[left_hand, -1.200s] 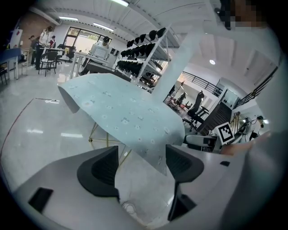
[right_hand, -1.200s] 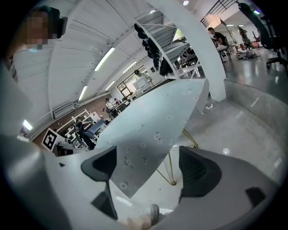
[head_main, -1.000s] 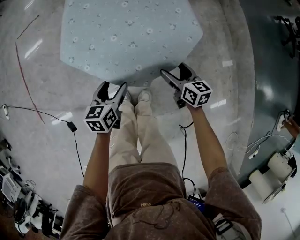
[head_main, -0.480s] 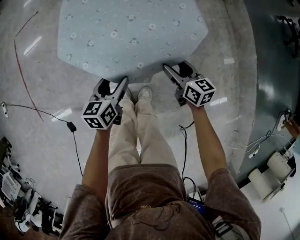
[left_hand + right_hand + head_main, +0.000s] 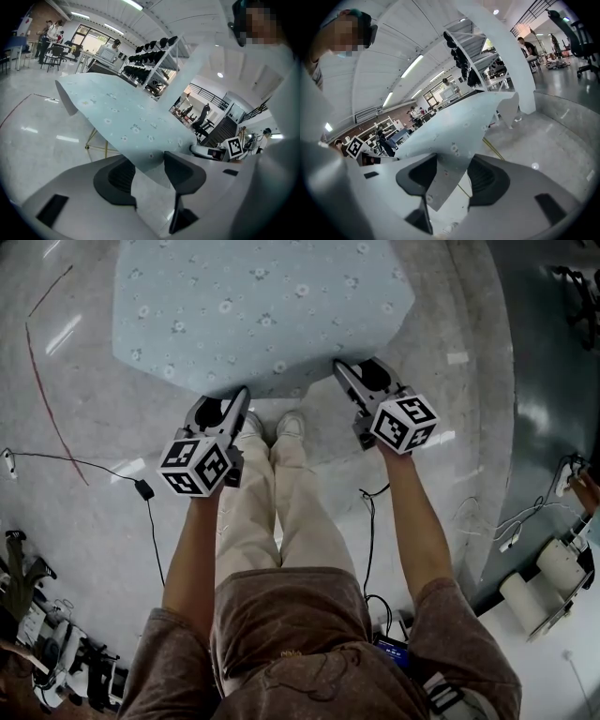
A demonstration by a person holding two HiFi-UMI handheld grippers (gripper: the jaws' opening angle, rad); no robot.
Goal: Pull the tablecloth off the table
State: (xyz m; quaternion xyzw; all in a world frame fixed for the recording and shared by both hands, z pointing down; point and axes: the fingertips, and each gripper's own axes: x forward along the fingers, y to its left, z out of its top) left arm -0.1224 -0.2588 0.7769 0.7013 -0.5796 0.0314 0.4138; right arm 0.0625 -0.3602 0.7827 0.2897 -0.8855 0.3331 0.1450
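Pale-blue flowered tablecloth (image 5: 262, 306) is spread flat at upper centre of head view, its near edge at lower centre hanging btwn jaws of left gripper (image 5: 223, 404) & right gripper (image 5: 361, 371), both just closing in, pads not yet pinching it.

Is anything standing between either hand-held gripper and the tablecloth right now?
Nothing visible does. The near edge of the tablecloth hangs between the jaws of the left hand-held gripper and of the right hand-held gripper. Both pairs of jaws have just been closing, but gaps show beside the tablecloth, so it is not yet pinched.
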